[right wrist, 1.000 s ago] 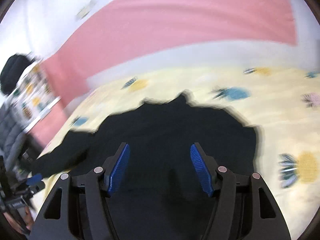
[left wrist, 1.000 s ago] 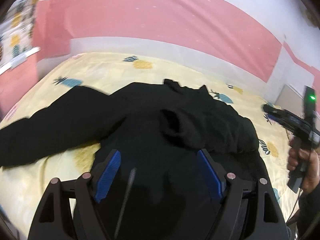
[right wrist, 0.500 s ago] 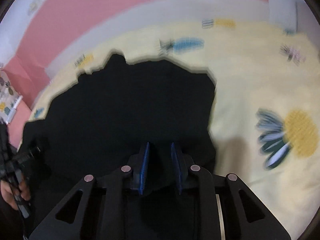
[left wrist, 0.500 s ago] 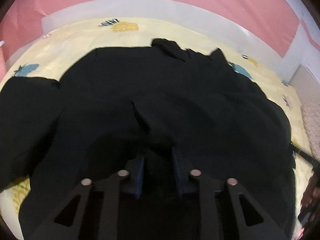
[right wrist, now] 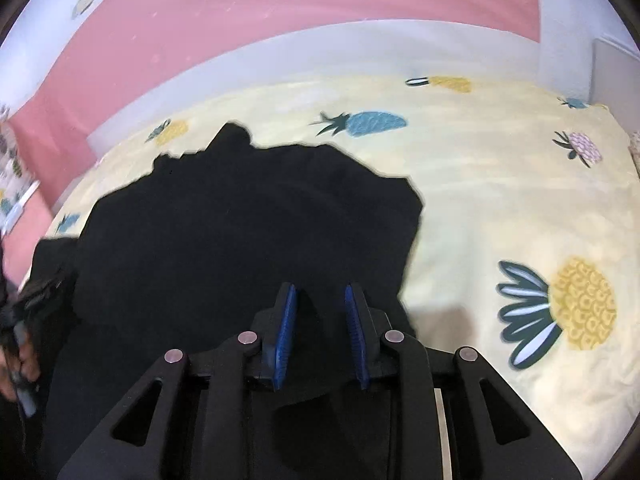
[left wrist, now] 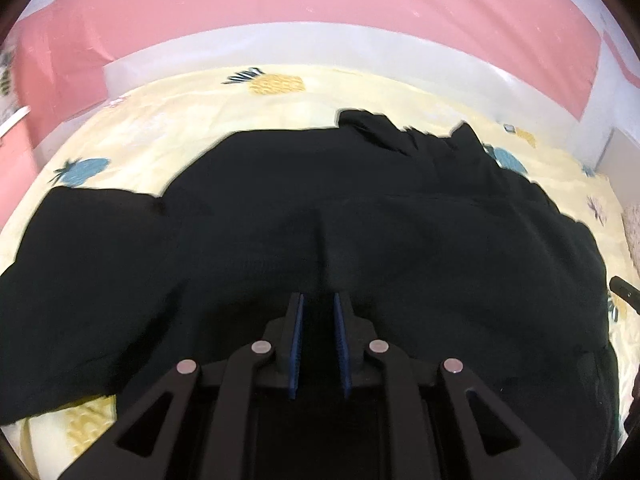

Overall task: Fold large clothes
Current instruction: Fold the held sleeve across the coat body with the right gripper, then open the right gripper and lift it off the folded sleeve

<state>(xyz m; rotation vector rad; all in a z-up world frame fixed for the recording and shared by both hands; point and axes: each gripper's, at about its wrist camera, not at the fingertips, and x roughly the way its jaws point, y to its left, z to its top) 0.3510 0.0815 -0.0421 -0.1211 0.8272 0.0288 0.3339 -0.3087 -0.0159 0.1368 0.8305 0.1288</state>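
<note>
My left gripper [left wrist: 319,322]: blue pads nearly together, pinching near hem of large black knit garment [left wrist: 360,216] spread on pale yellow pineapple-print bedsheet [left wrist: 168,120]. My right gripper [right wrist: 321,316]: jaws opening slightly, black fabric between pads.

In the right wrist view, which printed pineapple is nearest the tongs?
The large yellow pineapple with dark and white leaves, at the right; the blue pineapple and the others lie farther up the bedsheet.

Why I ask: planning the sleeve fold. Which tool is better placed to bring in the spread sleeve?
Likely left. The left tool, shut on the garment, has the sleeve right beside it. The right tool, jaws opening with cloth between them, sits at the opposite side edge.
</note>
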